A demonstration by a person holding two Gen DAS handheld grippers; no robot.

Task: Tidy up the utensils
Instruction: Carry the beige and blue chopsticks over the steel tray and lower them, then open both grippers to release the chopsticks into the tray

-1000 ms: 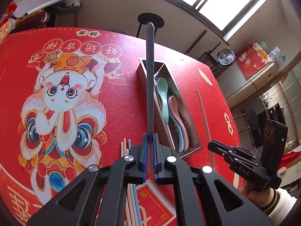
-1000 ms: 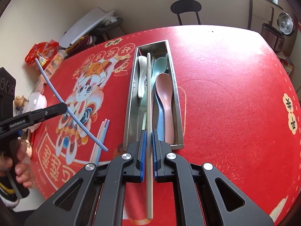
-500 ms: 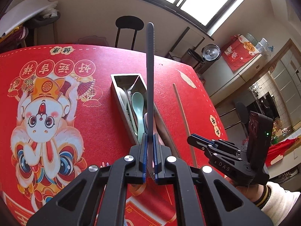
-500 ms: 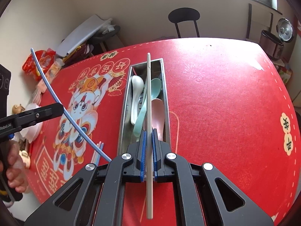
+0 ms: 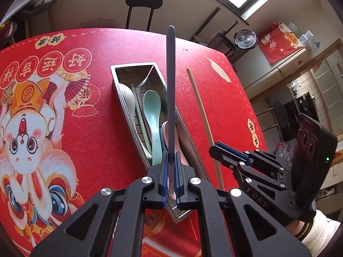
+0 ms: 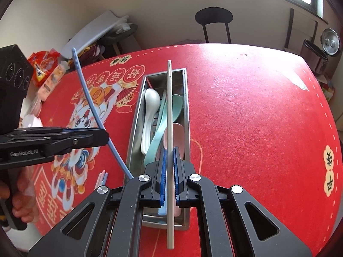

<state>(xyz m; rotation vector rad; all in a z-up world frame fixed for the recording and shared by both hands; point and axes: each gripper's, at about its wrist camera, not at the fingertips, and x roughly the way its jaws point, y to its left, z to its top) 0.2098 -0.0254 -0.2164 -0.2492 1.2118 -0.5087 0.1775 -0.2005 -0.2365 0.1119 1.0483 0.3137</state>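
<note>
A steel tray lies on the red mat and holds white, mint and pink spoons plus some chopsticks. My left gripper is shut on a blue chopstick, held over the tray's near end. My right gripper is shut on a beige chopstick, held lengthwise above the tray. A few pastel chopsticks lie on the mat left of the tray.
The red mat covers the table. Snack bags and clutter sit at the far left edge. A black chair stands behind the table, and a pot stands off to the right.
Both grippers have moved in over the tray with their chopsticks. The left has shifted right, so the tray now sits under its fingers. The right has moved forward along the tray.
</note>
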